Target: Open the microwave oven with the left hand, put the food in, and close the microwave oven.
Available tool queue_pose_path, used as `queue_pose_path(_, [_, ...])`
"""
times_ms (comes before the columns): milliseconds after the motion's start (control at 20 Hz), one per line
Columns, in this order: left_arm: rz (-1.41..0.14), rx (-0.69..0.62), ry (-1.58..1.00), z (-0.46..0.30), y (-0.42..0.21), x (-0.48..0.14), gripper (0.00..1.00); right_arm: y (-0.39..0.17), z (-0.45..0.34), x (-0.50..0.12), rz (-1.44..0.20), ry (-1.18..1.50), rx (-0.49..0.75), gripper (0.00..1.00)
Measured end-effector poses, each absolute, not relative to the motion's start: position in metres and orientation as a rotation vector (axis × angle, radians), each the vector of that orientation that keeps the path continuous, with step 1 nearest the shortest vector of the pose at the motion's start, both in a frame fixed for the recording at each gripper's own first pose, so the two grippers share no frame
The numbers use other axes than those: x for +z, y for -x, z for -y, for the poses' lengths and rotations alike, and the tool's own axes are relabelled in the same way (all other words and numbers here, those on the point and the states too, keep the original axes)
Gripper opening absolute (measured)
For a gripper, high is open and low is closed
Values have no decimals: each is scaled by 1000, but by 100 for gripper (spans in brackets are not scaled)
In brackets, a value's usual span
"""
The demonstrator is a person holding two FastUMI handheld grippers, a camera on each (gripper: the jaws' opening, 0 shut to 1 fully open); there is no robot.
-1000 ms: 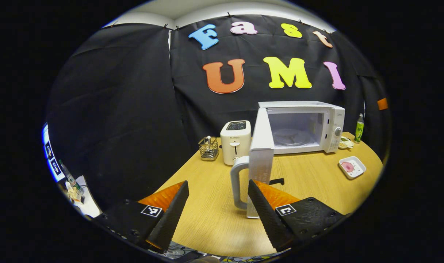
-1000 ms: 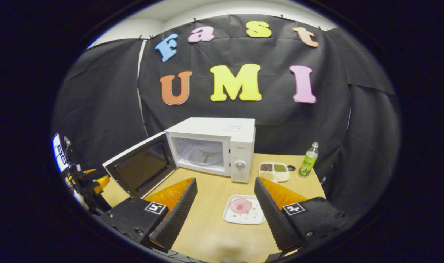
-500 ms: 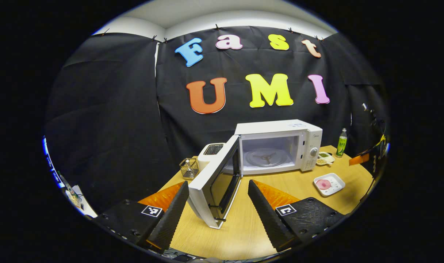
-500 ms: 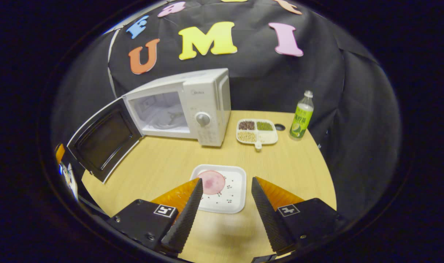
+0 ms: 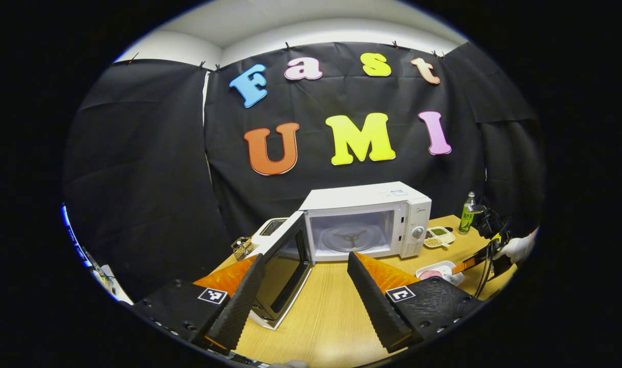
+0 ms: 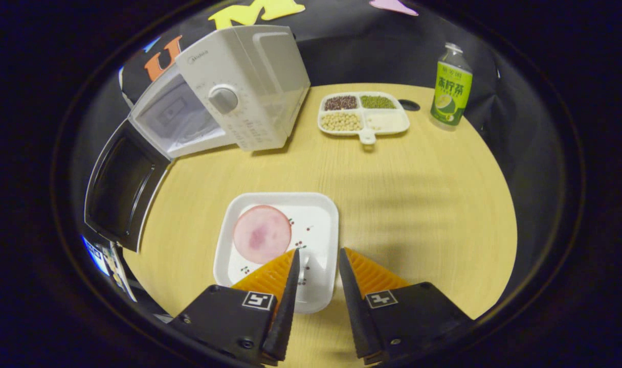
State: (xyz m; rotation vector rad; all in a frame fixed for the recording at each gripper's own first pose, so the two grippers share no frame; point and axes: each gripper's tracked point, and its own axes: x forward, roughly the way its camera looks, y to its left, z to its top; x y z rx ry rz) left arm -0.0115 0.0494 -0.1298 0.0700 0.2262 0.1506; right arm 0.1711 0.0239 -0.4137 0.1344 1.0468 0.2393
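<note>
In the left gripper view, the left gripper [image 5: 305,291] is sitting at the bottom of the frame with its two fingers spread wide and nothing between them. Beyond it, at centre frame, the microwave oven [image 5: 372,217] is standing on the wooden table [image 5: 331,317] with its door [image 5: 283,273] swung open toward the lower left; the glass turntable [image 5: 349,240] is showing inside the empty cavity. A toaster [image 5: 270,227] and a small wire basket [image 5: 241,247] are standing left of the oven, partly hidden behind the door. At the right edge, a gloved hand [image 5: 518,248] is holding the other gripper just above the plate.

In the right gripper view, the right gripper [image 6: 316,286] is occupying the bottom centre, its fingers narrowed but still apart. They are straddling the near right edge of the white square plate [image 6: 318,225]; whether they are touching it cannot be told. The food, a round pink slice [image 6: 262,234], is lying on the plate's left half, at centre frame. The oven is appearing at upper left, a divided tray of beans [image 6: 364,113] at upper centre, and a green bottle [image 6: 451,87] at upper right.
</note>
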Motion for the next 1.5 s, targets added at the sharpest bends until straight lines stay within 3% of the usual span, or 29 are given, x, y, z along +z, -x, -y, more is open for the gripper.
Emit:
queue_pose_path(50, [-231, 159, -70, -46, 10, -128, 96, -172, -23, -417, -1071, -136, 236, 40])
queue_pose_path(100, [-239, 169, -72, -41, 10, -128, 96, -176, -23, -417, -1072, -137, 243, 47])
queue_pose_path(150, [-244, 179, -80, -39, 11, -129, 97, -175, -22, -422, -1106, -123, 250, 43])
queue_pose_path(250, [-258, 199, -89, -35, 14, -132, 96, -175, -17, -420, -1155, -100, 237, 12])
queue_pose_path(300, [-267, 207, -91, -33, 16, -133, 96, -174, -16, -420, -1189, -97, 235, 19])
queue_pose_path(600, [-253, 253, -83, -16, 22, -131, 96, -178, -18, -420, -1273, -252, 292, 4])
queue_pose_path(900, [-249, 250, -50, -18, 28, -135, 97, -169, -34, -414, -1327, -411, 327, 4])
queue_pose_path(1000, [-247, 241, -56, -30, 29, -132, 97, -166, -48, -403, -1298, -471, 344, 0])
queue_pose_path(1050, [-247, 233, -54, -35, 28, -131, 97, -165, -57, -394, -1277, -502, 353, 4])
queue_pose_path(1100, [-247, 223, -52, -42, 29, -132, 97, -164, -67, -385, -1252, -532, 361, 0])
queue_pose_path(1500, [-254, 98, -59, -86, 23, -126, 97, -176, -167, -325, -1009, -753, 355, 4])
